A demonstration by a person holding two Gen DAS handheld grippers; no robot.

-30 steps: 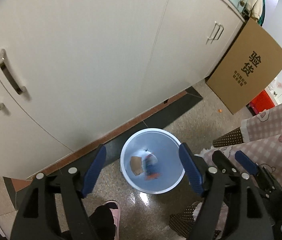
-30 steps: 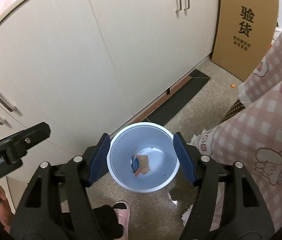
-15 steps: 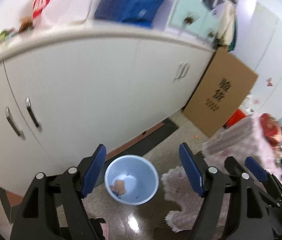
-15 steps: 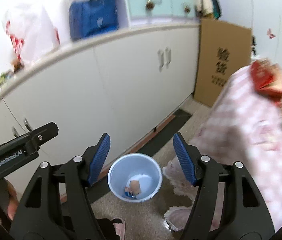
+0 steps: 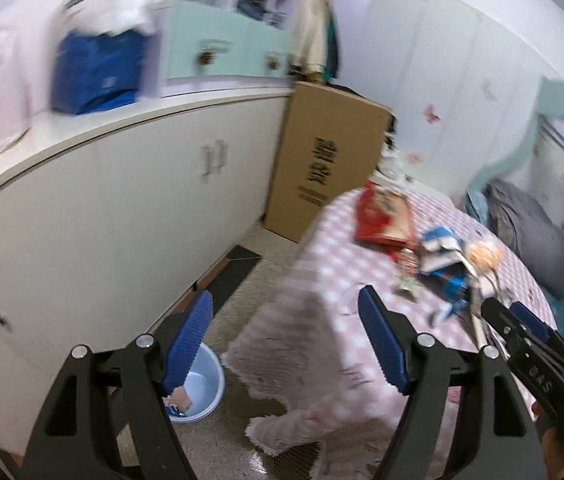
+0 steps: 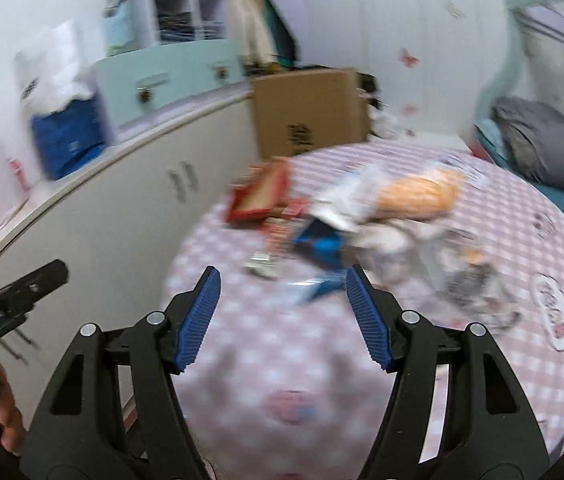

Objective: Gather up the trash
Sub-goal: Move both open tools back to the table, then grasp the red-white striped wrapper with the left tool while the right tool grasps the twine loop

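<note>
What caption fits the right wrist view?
Empty right gripper, jaws closing slightly, facing blurred wrappers piled on a pink checked table.

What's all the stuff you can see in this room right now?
bin: one, light blue, on the floor by the cabinets, scraps inside
cabinets: white, along the wall
cardboard box: one, brown, leaning beside the cabinets
tablecloth: pink checked, over the table
red packet: one, on the table
blue wrappers: blurred pile, mid-table
orange bag: one, blurred, on the pile
blue bag: one, on the countertop
grey pillow: one, on the bed
left hand-held gripper: open, empty
right hand-held gripper: jaws closing, nothing between
</note>
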